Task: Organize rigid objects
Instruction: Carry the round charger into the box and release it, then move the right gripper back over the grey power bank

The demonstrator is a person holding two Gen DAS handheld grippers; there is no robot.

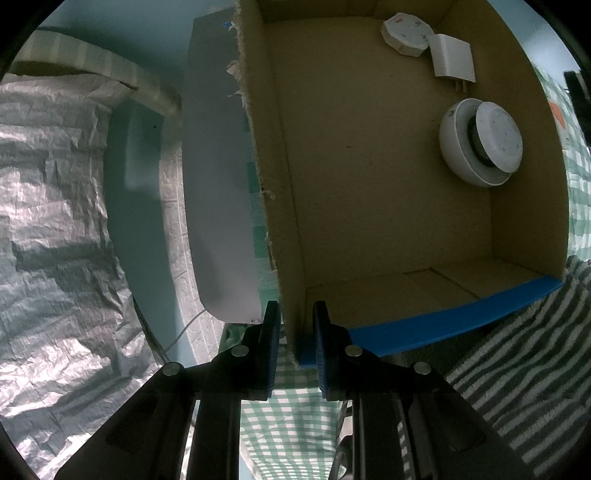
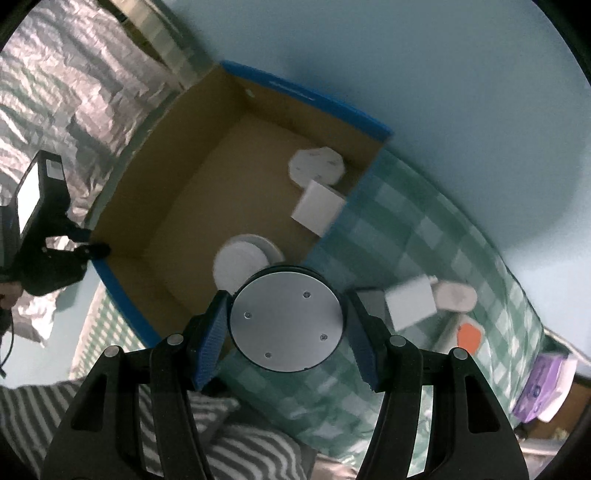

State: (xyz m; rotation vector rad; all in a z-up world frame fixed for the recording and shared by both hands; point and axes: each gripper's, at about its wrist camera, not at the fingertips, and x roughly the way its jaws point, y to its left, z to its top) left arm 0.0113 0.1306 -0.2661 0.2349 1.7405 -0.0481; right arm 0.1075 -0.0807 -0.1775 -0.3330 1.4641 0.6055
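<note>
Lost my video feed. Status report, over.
Left hand-held gripper clamps cardboard box wall. Right hand-held gripper holds round disc by box. Nothing blocking.

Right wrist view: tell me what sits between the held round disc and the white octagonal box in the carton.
In the right wrist view, between the disc and the octagonal box lie the white round device and the white square adapter.

You won't find any text you can read here: the small coloured marks on the octagonal white box (image 1: pixel 405 34) in the far corner of the cardboard box (image 1: pixel 369 184) are too tiny to make out.
</note>
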